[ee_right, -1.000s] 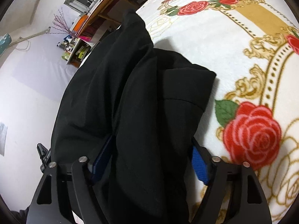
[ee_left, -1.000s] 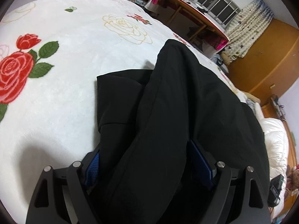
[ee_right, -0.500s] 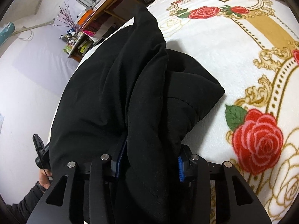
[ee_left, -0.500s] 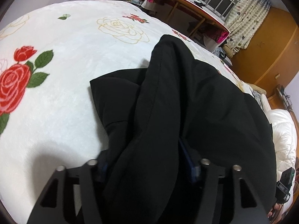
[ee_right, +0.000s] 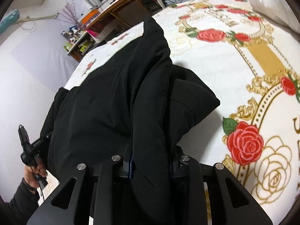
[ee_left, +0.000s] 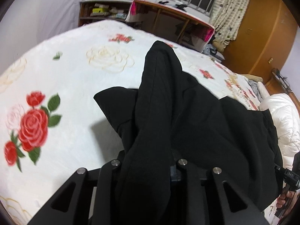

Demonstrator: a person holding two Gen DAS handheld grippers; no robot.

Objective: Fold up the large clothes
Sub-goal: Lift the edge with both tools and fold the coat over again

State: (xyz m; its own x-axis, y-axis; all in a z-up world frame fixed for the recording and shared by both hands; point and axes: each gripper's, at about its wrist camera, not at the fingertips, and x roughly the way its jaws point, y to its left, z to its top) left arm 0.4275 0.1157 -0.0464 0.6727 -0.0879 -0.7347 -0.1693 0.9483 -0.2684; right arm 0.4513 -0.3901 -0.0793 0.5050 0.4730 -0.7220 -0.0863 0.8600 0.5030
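A large black garment (ee_left: 168,112) lies bunched on a white bed blanket with red roses (ee_left: 65,86). My left gripper (ee_left: 148,161) is shut on a thick fold of the black garment, which drapes over and hides the fingertips. My right gripper (ee_right: 151,159) is shut on another fold of the same black garment (ee_right: 116,97), at its other side. The cloth stretches between the two grippers and is lifted a little off the blanket (ee_right: 253,60). One end of the garment trails away across the bed.
A wooden desk (ee_left: 168,16) and cluttered shelves (ee_left: 101,9) stand beyond the far bed edge. A white duvet (ee_left: 281,116) lies at the right in the left wrist view. A wooden wardrobe (ee_left: 262,33) stands behind it. The person's left hand (ee_right: 33,170) shows.
Both grippers went from open around the cloth to shut on it. Both then rose and pulled back, lifting the gripped folds off the blanket.
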